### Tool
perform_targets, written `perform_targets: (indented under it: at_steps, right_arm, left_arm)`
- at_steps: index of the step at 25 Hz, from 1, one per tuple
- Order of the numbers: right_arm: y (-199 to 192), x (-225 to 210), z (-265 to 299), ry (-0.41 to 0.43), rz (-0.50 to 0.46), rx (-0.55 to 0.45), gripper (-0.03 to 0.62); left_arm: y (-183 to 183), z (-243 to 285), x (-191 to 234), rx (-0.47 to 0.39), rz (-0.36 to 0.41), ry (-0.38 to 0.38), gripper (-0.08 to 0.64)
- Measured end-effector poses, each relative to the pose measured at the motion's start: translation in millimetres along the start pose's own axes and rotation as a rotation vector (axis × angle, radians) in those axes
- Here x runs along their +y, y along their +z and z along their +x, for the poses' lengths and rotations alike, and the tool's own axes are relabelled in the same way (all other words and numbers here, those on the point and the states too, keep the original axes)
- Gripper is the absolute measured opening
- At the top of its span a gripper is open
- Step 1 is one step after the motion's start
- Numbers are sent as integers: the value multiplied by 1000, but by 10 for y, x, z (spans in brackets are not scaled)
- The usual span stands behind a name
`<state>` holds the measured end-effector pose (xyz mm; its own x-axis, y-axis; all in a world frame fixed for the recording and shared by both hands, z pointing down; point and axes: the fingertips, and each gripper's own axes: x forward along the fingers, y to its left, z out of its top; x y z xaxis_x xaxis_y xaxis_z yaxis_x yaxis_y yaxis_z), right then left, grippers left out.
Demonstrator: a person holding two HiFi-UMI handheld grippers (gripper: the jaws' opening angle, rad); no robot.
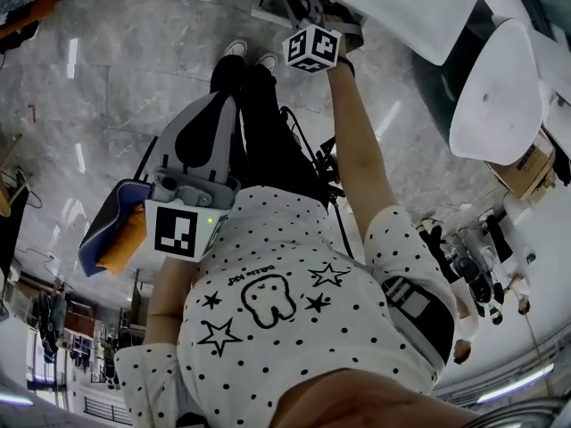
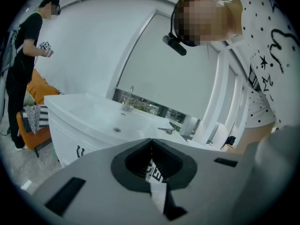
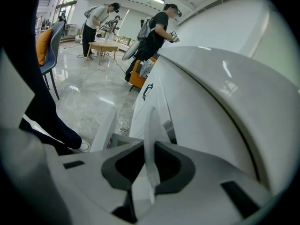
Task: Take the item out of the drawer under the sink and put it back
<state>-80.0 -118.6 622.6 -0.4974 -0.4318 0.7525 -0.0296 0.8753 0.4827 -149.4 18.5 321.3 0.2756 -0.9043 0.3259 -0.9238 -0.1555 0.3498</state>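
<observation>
The task is sitting at a drawer-handling stage. The drawer [image 3: 107, 131] under the sink [image 3: 211, 88] is standing partly pulled out, and neither gripper is carrying the item. It is probably lying inside the drawer, where a small shape with a reddish mark [image 3: 112, 139] is showing, too small to identify. Whether this is the opening pull or the closing push after the return, I cannot tell. If it is the opening, the lift-out, the return and the closing are all left to do. The right gripper [image 3: 150, 146] is pointing down at the cabinet. Its jaws are standing only narrowly apart and are clenching a thin white strip, which I am taking to be the top edge of the drawer front [image 3: 151, 123]. The left gripper [image 2: 151, 142] is hanging back from the counter with its jaw tips meeting and nothing grasped. Some white print is showing in the gap behind the tips, and I cannot tell what it is.
</observation>
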Motion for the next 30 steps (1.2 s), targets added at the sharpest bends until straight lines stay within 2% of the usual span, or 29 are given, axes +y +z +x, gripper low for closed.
perform_targets:
  at_steps: [13,22,30]
  right_arm:
    - [-165,156,139,84,11,43,86]
    - [-233,206,203,103,47,54,97]
    - [-233,197,150,176,129,38,146]
  left_arm:
    - [32,-7,33,-19,-20,43,5]
    - [-2,-19,6,-20,-21,49,5]
    - [15,-25,-27,-26,-21,50,5]
